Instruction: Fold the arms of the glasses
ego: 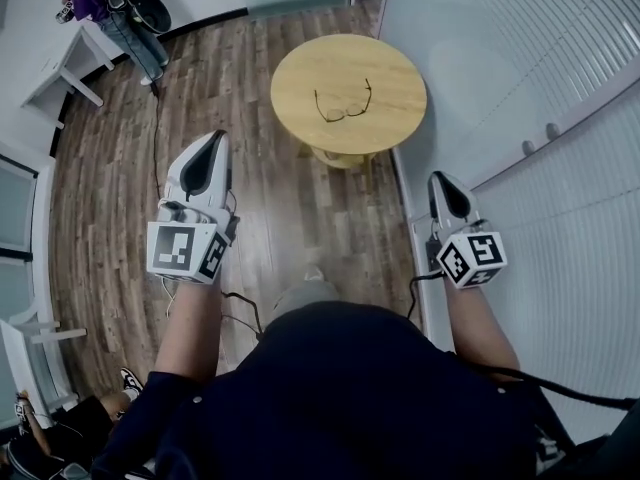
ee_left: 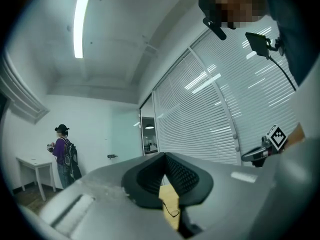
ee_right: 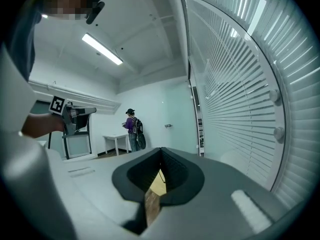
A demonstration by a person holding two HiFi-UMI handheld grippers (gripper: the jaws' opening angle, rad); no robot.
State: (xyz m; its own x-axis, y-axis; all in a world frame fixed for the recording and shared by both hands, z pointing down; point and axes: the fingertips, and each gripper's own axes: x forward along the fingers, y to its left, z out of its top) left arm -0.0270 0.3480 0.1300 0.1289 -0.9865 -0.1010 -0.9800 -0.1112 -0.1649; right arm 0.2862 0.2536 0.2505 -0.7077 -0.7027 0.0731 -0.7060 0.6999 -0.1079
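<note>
Dark-framed glasses (ego: 344,105) lie on a round wooden table (ego: 300,78) with both arms spread open. My two grippers hang over the wooden floor, well short of the table and touching nothing. The left gripper (ego: 213,140) is shut and empty, and points toward the table's left side. The right gripper (ego: 441,178) is also shut and empty, close to the blind-covered wall. In the left gripper view the pads (ee_left: 182,176) meet at the tip, and a strip of table (ee_left: 170,198) with a piece of the glasses (ee_left: 173,213) shows below them. The right gripper view shows only a sliver of table (ee_right: 159,182) between its closed pads.
A wall of white blinds (ego: 560,118) runs along the right, close to the table. A person in purple (ego: 100,3) stands by a white desk (ego: 70,63) at the far left. A cable (ego: 157,138) trails over the floor. Someone's shoes (ego: 130,380) show at lower left.
</note>
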